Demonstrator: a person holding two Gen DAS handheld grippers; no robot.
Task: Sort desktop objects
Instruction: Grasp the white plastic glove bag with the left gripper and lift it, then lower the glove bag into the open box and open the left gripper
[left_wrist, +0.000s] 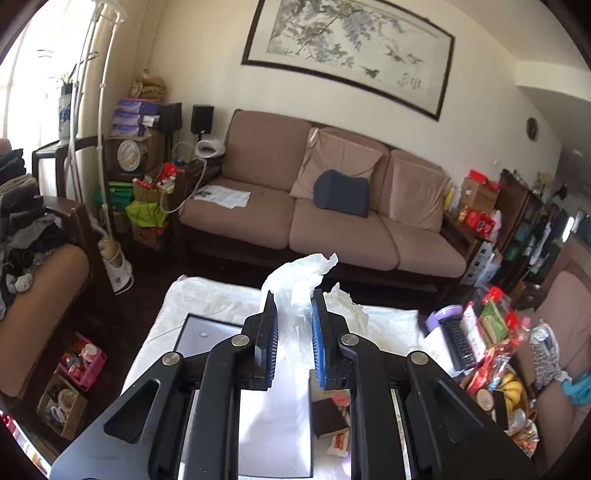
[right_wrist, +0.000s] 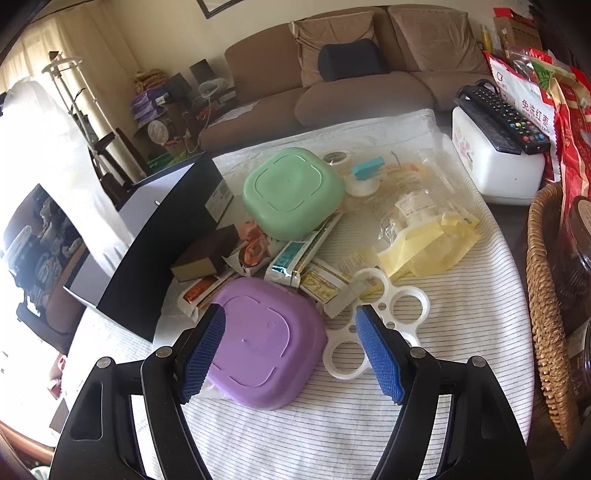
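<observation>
The dark box is standing open at the table's left edge, its inside hidden in the right wrist view, while the wicker basket at the right is holding dark jars. A green lid, sponge, packets, a yellow glove and a white ring holder are crowding the cloth. The left gripper is clenching a white glove above the table, and the right gripper is hanging released, straddling the purple lid.
</observation>
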